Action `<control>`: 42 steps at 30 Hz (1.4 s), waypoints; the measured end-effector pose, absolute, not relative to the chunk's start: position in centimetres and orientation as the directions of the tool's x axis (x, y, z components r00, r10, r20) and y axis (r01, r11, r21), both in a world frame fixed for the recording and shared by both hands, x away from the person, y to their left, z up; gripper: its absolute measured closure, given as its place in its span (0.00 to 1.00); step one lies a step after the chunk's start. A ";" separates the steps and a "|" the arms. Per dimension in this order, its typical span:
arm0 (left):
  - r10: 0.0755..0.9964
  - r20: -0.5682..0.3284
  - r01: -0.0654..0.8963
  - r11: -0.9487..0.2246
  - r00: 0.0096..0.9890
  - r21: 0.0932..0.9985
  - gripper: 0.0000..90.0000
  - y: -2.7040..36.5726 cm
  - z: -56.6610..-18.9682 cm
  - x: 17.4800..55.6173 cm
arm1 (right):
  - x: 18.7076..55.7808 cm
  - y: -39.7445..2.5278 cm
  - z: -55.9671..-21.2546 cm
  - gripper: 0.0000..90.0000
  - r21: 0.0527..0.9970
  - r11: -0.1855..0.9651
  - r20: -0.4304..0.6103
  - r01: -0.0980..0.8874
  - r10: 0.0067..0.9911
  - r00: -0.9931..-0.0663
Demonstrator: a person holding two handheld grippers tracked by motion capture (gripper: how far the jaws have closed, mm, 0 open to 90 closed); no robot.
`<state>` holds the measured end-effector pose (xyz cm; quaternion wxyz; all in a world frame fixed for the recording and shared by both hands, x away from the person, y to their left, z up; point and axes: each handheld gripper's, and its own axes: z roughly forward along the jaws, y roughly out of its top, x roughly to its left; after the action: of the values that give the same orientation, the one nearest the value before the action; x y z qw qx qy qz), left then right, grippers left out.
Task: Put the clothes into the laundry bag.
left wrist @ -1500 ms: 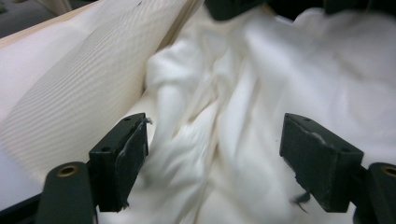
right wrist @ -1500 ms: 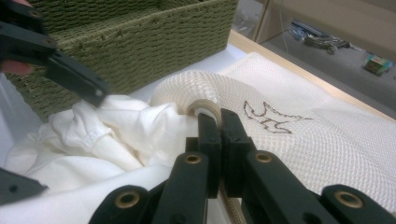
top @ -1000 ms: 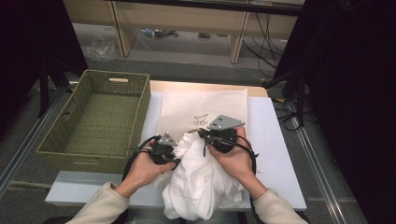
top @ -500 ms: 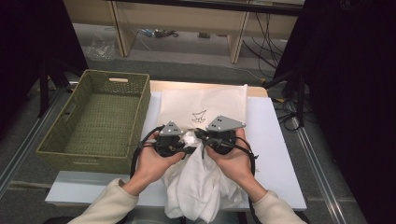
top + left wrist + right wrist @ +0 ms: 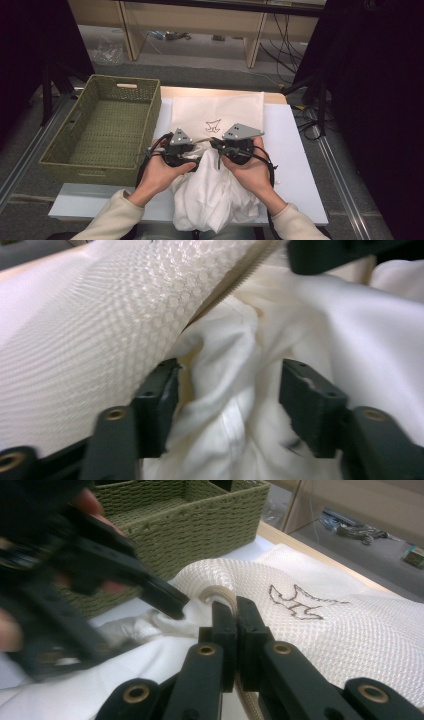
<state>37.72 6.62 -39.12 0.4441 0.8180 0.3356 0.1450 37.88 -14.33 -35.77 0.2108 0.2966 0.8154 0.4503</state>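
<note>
Overhead, the high view shows a pale tabletop with a wooden strip along its far edge, standing on a grey floor; wooden shelving and loose cables lie beyond it, and dark curtains hang at both sides. A green woven basket sits at the left edge of the tabletop. A cream mesh laundry bag with a small dark emblem lies flat toward the far edge, and a bunched white cloth spills from the bag's mouth over the near edge. The left hand-held gripper and the right hand-held gripper meet at that mouth, near the middle of the tabletop, the person's hands wrapped around them.

In the left gripper view, the left hand-held gripper stands wide open, its jaws to either side of a fold of the white cloth without pinching it. The lifted mesh of the laundry bag arches over the left jaw.

In the right gripper view, the right hand-held gripper is clamped tight on the corded rim of the laundry bag, holding it raised. The left hand-held gripper, blurred, pokes into the white cloth just beside it, and the basket stands behind, close to the bag.
</note>
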 end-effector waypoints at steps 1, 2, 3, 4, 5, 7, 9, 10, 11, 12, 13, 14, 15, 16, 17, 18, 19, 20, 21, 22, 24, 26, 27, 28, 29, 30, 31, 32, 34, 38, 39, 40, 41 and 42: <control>0.674 -0.045 0.407 -0.390 0.737 0.826 0.38 7.0 -38.7 37.3 | 38.0 -14.4 -35.7 1.00 0.859 0.426 -0.089 0.282 0.668 -0.738; 0.672 -0.043 0.404 -0.391 0.739 0.827 0.36 7.3 -38.4 36.9 | 38.0 -14.5 -35.7 1.00 0.859 0.426 -0.091 0.282 0.671 -0.735; 0.669 -0.029 0.401 -0.409 0.743 0.820 0.34 7.8 -38.1 36.5 | 38.0 -14.5 -35.7 1.00 0.859 0.426 -0.092 0.282 0.672 -0.734; 0.670 -0.034 0.400 -0.401 0.742 0.824 0.32 8.0 -37.9 36.3 | 38.0 -14.6 -35.7 1.00 0.858 0.424 -0.087 0.288 0.675 -0.733; 0.671 -0.034 0.395 -0.394 0.741 0.830 0.32 8.5 -37.8 35.9 | 38.0 -14.6 -35.7 1.00 0.858 0.421 -0.083 0.294 0.679 -0.730; 0.668 -0.043 0.405 -0.398 0.743 0.823 0.31 9.0 -38.0 35.5 | 38.2 -14.7 -35.7 1.00 0.860 0.424 -0.092 0.285 0.678 -0.729; 0.666 -0.038 0.421 -0.425 0.745 0.802 0.31 9.1 -38.9 35.4 | 38.2 -14.8 -35.7 1.00 0.860 0.420 -0.087 0.291 0.681 -0.727; 0.669 -0.039 0.438 -0.440 0.742 0.784 0.31 9.1 -39.5 35.5 | 38.1 -14.8 -35.7 1.00 0.860 0.420 -0.086 0.291 0.681 -0.727; 0.666 -0.028 0.447 -0.468 0.745 0.763 0.31 9.0 -40.2 35.8 | 38.2 -14.8 -35.7 1.00 0.863 0.422 -0.103 0.276 0.683 -0.723; 0.672 -0.030 0.458 -0.470 0.740 0.754 0.33 8.8 -40.7 35.9 | 38.2 -14.8 -35.6 1.00 0.863 0.423 -0.103 0.276 0.682 -0.724; 0.668 -0.024 0.461 -0.487 0.744 0.742 0.35 8.7 -41.1 36.1 | 38.1 -14.7 -35.7 1.00 0.863 0.421 -0.098 0.279 0.681 -0.725; 0.663 -0.041 0.473 -0.489 0.748 0.733 0.38 8.4 -41.8 36.2 | 38.1 -14.7 -35.6 1.00 0.863 0.423 -0.100 0.277 0.680 -0.726; 0.662 -0.050 0.480 -0.488 0.748 0.729 0.42 8.3 -42.1 36.2 | 38.1 -14.7 -35.6 1.00 0.862 0.422 -0.097 0.280 0.680 -0.726; 0.650 -0.052 0.477 -0.500 0.758 0.723 0.48 8.1 -42.4 36.1 | 38.1 -14.7 -35.6 1.00 0.860 0.426 -0.097 0.281 0.678 -0.729; 0.637 -0.061 0.479 -0.510 0.769 0.715 0.59 7.9 -42.6 36.1 | 38.1 -14.6 -35.6 1.00 0.858 0.428 -0.096 0.283 0.676 -0.731; 0.630 -0.077 0.486 -0.509 0.773 0.711 0.59 7.7 -42.7 36.1 | 38.1 -14.6 -35.6 1.00 0.858 0.428 -0.096 0.283 0.676 -0.731; 0.624 -0.081 0.486 -0.513 0.777 0.707 0.64 7.5 -42.8 36.2 | 38.1 -14.6 -35.7 1.00 0.860 0.426 -0.094 0.283 0.677 -0.730; 0.619 -0.087 0.487 -0.516 0.781 0.705 0.69 7.4 -42.9 36.3 | 38.0 -14.6 -35.7 1.00 0.857 0.428 -0.091 0.288 0.676 -0.731; 0.621 -0.083 0.487 -0.517 0.780 0.704 0.74 7.3 -42.9 36.3 | 38.0 -14.5 -35.7 1.00 0.858 0.427 -0.095 0.287 0.679 -0.728; 0.622 -0.099 0.496 -0.508 0.777 0.704 0.80 7.2 -42.9 36.3 | 38.0 -14.5 -35.7 1.00 0.859 0.427 -0.097 0.282 0.677 -0.730; 0.626 -0.130 0.510 -0.478 0.769 0.715 0.89 7.0 -43.0 36.2 | 38.0 -14.4 -35.7 1.00 0.855 0.435 -0.099 0.283 0.672 -0.734; 0.628 -0.166 0.513 -0.425 0.761 0.746 0.92 6.8 -42.7 36.1 | 37.9 -14.3 -35.8 1.00 0.858 0.432 -0.101 0.278 0.672 -0.733; 0.627 -0.162 0.500 -0.411 0.762 0.762 0.92 6.8 -42.3 36.0 | 37.8 -14.2 -35.8 1.00 0.852 0.435 -0.086 0.292 0.666 -0.741; 0.628 -0.169 0.494 -0.388 0.760 0.778 0.93 6.7 -41.9 35.9 | 37.8 -14.1 -35.8 1.00 0.852 0.436 -0.085 0.289 0.661 -0.746; 0.632 -0.187 0.492 -0.349 0.752 0.798 0.93 6.5 -41.6 35.7 | 37.8 -14.0 -35.9 1.00 0.854 0.431 -0.079 0.292 0.661 -0.747; 0.624 -0.191 0.478 -0.331 0.757 0.813 0.93 6.5 -41.1 35.7 | 37.7 -13.9 -35.9 1.00 0.855 0.430 -0.076 0.291 0.658 -0.749; 0.622 -0.193 0.465 -0.310 0.759 0.829 0.93 6.3 -40.5 35.5 | 37.6 -13.8 -35.8 1.00 0.853 0.430 -0.068 0.297 0.655 -0.753; 0.622 -0.185 0.454 -0.308 0.761 0.836 0.93 6.3 -40.2 35.5 | 37.4 -13.7 -35.7 1.00 0.852 0.432 -0.069 0.295 0.652 -0.755; 0.617 -0.180 0.443 -0.305 0.766 0.843 0.93 6.0 -39.6 35.6 | 37.2 -13.5 -35.5 1.00 0.857 0.429 -0.071 0.287 0.649 -0.758; 0.633 -0.173 0.436 -0.288 0.755 0.853 0.93 4.9 -39.4 36.6 | 37.0 -13.5 -35.2 1.00 0.863 0.426 -0.079 0.270 0.644 -0.761; 0.633 -0.165 0.434 -0.296 0.756 0.851 0.93 4.6 -39.4 37.0 | 36.9 -13.4 -35.2 1.00 0.861 0.424 -0.066 0.281 0.641 -0.765; 0.644 -0.142 0.426 -0.310 0.752 0.850 0.93 4.1 -39.6 37.7 | 36.9 -13.4 -35.1 1.00 0.861 0.425 -0.066 0.280 0.639 -0.767; 0.655 -0.107 0.421 -0.344 0.748 0.839 0.93 3.8 -39.9 38.5 | 36.9 -13.4 -35.1 1.00 0.862 0.424 -0.066 0.278 0.638 -0.767; 0.657 -0.079 0.420 -0.379 0.749 0.825 0.93 3.7 -40.2 39.0 | 36.9 -13.4 -35.1 1.00 0.862 0.422 -0.064 0.280 0.640 -0.766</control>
<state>38.98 3.72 -40.19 0.4503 0.8197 0.3285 0.1321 36.93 -13.45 -35.11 0.1960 0.2805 0.8202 0.4585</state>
